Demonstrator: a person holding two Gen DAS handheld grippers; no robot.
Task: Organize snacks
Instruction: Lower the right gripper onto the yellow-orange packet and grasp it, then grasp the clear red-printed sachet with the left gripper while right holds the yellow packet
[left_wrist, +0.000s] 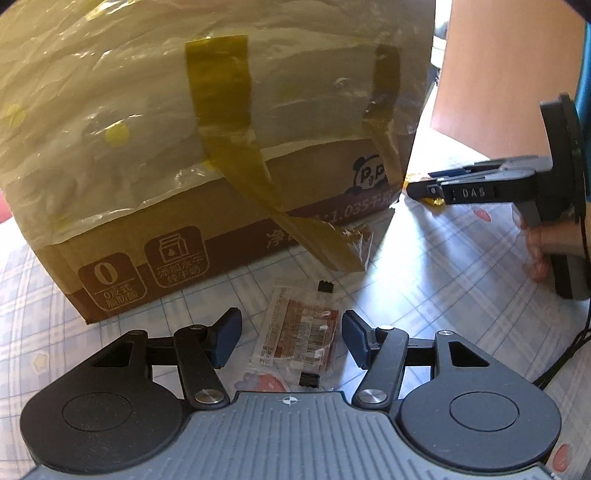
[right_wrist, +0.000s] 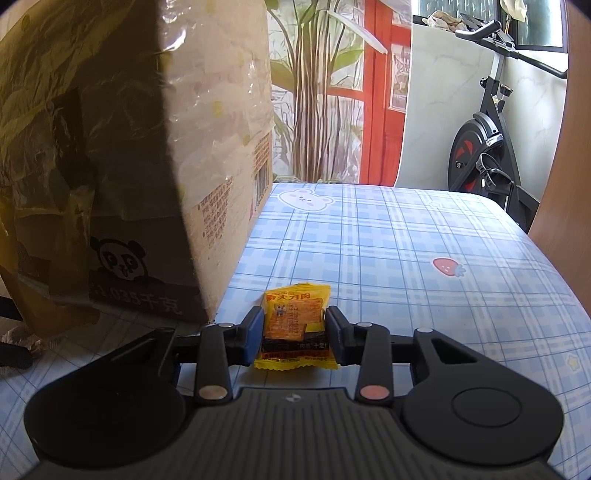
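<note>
Nearest the left gripper (left_wrist: 291, 338), a clear-edged reddish-brown snack sachet (left_wrist: 299, 338) lies flat on the blue plaid tablecloth (left_wrist: 424, 280), between jaws that stand apart without touching it; its long axis runs away from the camera, roughly along the fingers. To take it well, I judge the jaws should settle lower and close across its narrow width, pads square to its long edges. The right gripper (right_wrist: 294, 334) is clenched on a yellow crimped snack packet (right_wrist: 295, 325) by its sides, packet lengthwise along the fingers, its far end pointing away. Beyond stands the plastic-wrapped brown cardboard box (left_wrist: 177, 254).
</note>
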